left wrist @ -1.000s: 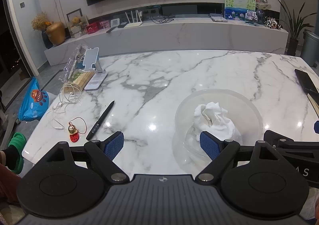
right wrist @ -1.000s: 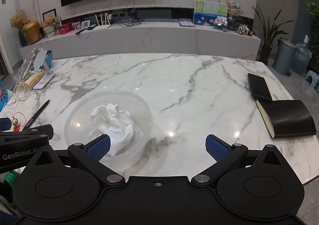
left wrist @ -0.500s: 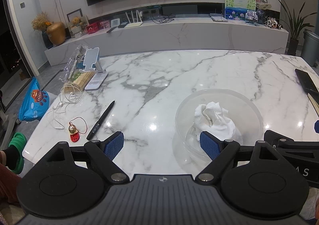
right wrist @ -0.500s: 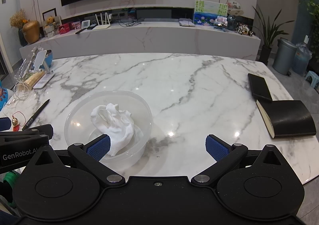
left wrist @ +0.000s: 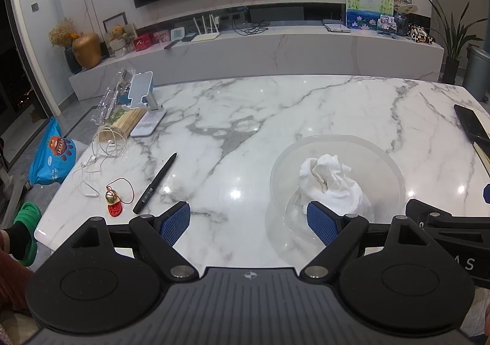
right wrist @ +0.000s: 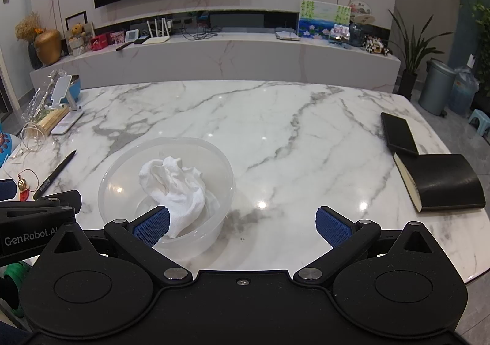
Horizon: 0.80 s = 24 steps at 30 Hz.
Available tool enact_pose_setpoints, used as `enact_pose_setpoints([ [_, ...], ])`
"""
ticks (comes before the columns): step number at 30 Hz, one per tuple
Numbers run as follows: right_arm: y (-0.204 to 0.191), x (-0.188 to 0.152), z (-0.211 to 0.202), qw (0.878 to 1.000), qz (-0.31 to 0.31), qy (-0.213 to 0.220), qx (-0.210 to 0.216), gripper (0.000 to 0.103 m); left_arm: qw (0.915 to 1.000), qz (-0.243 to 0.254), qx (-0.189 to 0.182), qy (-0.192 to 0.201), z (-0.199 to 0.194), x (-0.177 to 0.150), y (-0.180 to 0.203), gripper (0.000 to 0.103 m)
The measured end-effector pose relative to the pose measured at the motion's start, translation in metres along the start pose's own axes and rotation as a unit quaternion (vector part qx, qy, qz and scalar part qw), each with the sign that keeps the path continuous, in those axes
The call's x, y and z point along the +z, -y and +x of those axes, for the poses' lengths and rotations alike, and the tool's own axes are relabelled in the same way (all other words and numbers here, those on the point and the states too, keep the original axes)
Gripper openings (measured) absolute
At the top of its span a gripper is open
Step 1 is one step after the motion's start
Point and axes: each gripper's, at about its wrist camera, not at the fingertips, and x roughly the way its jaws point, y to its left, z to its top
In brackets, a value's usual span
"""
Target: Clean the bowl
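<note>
Both tools hang level and low over the near edge of the marble tabletop [right wrist: 275, 130], side by side, fingers pointing across it. The left hand-held gripper [left wrist: 248, 222] is spread wide and empty, the clear plastic bowl [left wrist: 395, 170] just ahead of its right finger. The right hand-held gripper [right wrist: 242, 224] is likewise released, the bowl ahead of its left finger with a crumpled white cloth [right wrist: 174, 182] inside; a black notebook [right wrist: 444, 182] lies off to its right.

Left gripper [right wrist: 39, 216] body — white lettering — reads "GenRobot.AI".
</note>
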Motion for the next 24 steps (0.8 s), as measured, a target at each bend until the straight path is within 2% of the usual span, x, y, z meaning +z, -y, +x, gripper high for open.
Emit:
enact_pose_setpoints([
  [16, -0.001, -0.001, 0.001, 1.000, -0.002, 0.001, -0.001, 0.101, 1.0000, 0.007, -0.005, -0.001, 0.004, 0.001, 0.001, 0.083],
  [20, -0.001, -0.002, 0.001, 1.000, -0.009, 0.004, 0.000, 0.101, 0.9996, 0.016, -0.021, -0.009, 0.013, 0.002, 0.003, 0.083],
  [24, 0.001, -0.002, 0.000, 1.000, -0.019, 0.017, 0.008, 0.101, 0.9979, 0.017, -0.056, -0.027, 0.030, 0.003, 0.000, 0.083],
])
